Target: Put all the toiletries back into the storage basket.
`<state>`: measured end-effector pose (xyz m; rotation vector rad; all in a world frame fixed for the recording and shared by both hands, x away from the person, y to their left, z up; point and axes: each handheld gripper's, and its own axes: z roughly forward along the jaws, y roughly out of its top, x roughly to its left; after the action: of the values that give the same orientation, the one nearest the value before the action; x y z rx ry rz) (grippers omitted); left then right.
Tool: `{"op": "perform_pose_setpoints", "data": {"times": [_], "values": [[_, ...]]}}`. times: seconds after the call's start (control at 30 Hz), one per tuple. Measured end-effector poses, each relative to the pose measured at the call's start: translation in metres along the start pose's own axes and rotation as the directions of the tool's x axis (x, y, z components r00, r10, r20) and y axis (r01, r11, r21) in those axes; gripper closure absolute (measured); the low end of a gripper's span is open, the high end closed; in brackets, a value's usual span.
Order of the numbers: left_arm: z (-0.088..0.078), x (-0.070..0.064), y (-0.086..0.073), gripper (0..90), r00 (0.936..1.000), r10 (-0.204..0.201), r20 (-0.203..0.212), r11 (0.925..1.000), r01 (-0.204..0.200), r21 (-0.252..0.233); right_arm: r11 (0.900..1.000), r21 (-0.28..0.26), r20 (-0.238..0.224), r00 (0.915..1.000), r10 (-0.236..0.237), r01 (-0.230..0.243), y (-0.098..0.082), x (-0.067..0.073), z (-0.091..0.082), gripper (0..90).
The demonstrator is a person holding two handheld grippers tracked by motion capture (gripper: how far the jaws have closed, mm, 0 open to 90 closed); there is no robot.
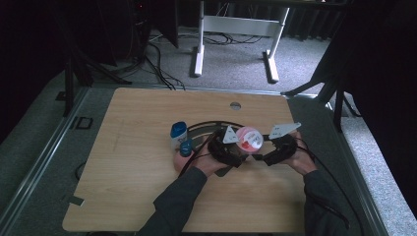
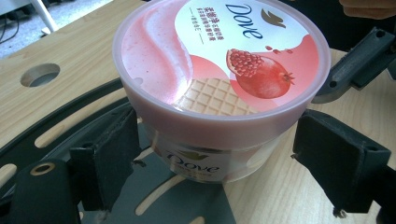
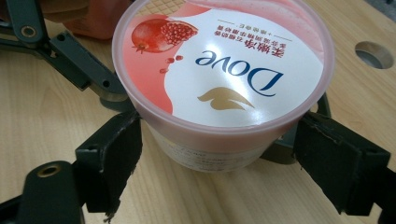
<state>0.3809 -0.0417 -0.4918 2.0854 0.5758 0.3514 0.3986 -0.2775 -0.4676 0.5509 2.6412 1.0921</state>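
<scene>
- Tub (pink lid, pomegranate picture) stands upright on the table, right of centre, partly over a black slotted plate.
- Left gripper: jaws straddle the tub just below the lid rim. The left pad looks to be touching the wall; the right pad stands just off it. Read as spread, not yet pinching.
- Right gripper: comes at the tub from the opposite side. Its left pad sits against the wall under the rim, and its right pad is at or nearly at the lid edge. Firm contact on both sides cannot be confirmed, so I count these jaws as apart as well.
- High view: both hands meet at the tub, left gripper on its left and right gripper on its right.
- Nearby: a blue-capped bottle and a small blue cap, left of the tub and untouched.
- Progress, as judged: approach is done, and both grippers are in place around the tub. The lid is on and seated, and the tub is not lifted.
- Left to do: close on the tub, probably one gripper bracing the body while the other works the lid, or a two-handed lift. Which of these is intended cannot be told.
</scene>
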Motion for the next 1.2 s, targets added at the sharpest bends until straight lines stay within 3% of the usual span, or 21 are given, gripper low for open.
{"op": "perform_pose_setpoints", "data": {"times": [0.57,1.2], "values": [[0.011,0.005,0.004,15.3,0.998,-0.032,-0.055,0.9993,0.033,0.018,1.0,0.012,-0.003,0.9996,0.027,-0.027,0.001,-0.016,0.008,16.0],[0.023,0.013,0.009,15.4,0.9957,-0.026,-0.089,0.9991,0.029,0.032,0.998,0.043,-0.006,0.9993,0.037,-0.037,0.005,-0.033,0.015,16.5]]}}
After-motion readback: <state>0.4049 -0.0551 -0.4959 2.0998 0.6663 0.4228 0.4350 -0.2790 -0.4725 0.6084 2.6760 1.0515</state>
